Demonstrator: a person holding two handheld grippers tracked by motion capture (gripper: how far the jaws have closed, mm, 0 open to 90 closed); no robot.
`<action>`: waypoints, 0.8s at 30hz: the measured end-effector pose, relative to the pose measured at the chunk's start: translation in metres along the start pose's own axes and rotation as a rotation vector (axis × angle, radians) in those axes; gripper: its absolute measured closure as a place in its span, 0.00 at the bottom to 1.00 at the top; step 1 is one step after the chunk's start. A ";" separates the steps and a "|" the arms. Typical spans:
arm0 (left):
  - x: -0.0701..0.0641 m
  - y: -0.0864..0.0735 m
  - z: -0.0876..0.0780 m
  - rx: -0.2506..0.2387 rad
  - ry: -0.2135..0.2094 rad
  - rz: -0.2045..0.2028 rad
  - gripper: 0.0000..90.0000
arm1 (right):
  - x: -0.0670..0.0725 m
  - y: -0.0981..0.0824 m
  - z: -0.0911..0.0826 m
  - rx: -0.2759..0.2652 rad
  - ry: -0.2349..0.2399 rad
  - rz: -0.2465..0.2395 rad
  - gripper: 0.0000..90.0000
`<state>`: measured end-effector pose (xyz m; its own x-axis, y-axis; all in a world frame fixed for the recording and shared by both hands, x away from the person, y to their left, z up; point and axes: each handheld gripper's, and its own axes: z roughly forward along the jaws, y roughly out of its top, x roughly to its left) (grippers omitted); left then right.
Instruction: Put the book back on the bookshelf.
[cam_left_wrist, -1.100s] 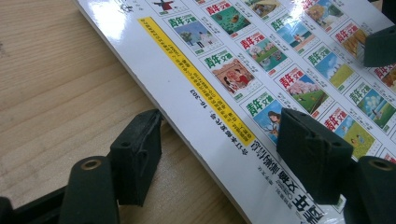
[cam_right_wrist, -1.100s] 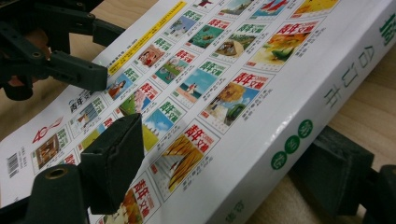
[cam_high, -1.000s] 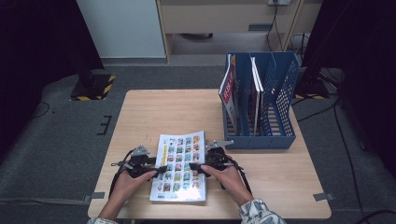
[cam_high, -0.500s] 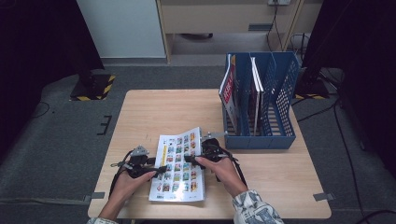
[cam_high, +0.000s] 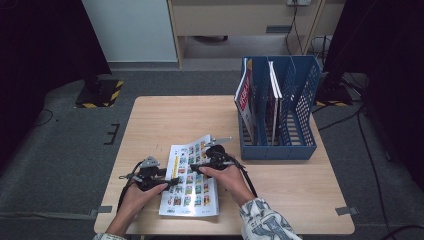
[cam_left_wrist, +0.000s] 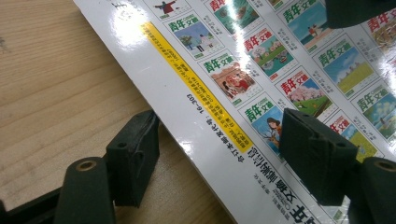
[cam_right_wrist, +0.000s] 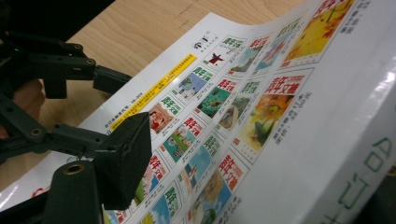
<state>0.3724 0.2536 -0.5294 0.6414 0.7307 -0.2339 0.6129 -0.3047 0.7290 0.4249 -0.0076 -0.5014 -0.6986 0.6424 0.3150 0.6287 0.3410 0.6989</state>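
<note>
Two grippers work one magazine (cam_high: 192, 182) on the table (cam_high: 150, 120). The mag lies between them near the front edge, its R side lifted and curling. Left gripper (cam_high: 170, 184): jaws spread, straddling the mag's L edge, one jaw on bare wood, the other over the cover; pads don't look pressed. Right gripper (cam_high: 196, 168): jaws have just been closing w/ the spine edge between them; its near pad (cam_right_wrist: 123, 156) sits on the cover, far jaw hidden, so can't tell if it pinches yet. Handling, prob.: light, glossy, slippery, floppy; sags if held by one corner, so grip at the thick spine. Blue file rack (cam_high: 280, 107) stands beyond and R of the right gripper, w/ two books (cam_high: 246, 97) inside; its rightmost slot looks free. Open tabletop ahead of both tools.
</note>
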 end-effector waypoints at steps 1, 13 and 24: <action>-0.002 -0.001 -0.001 0.015 0.005 -0.021 0.31 | 0.000 0.000 0.001 0.007 -0.009 -0.001 0.34; -0.004 0.000 -0.001 0.012 0.031 -0.022 0.30 | 0.000 0.009 0.008 0.003 -0.089 0.034 0.59; -0.002 0.004 0.003 0.015 0.022 -0.005 0.22 | 0.000 0.019 0.000 -0.055 -0.108 -0.010 0.76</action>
<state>0.3747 0.2489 -0.5285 0.6286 0.7450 -0.2232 0.6228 -0.3102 0.7182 0.4371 -0.0007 -0.4883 -0.6616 0.7107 0.2391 0.6004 0.3111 0.7367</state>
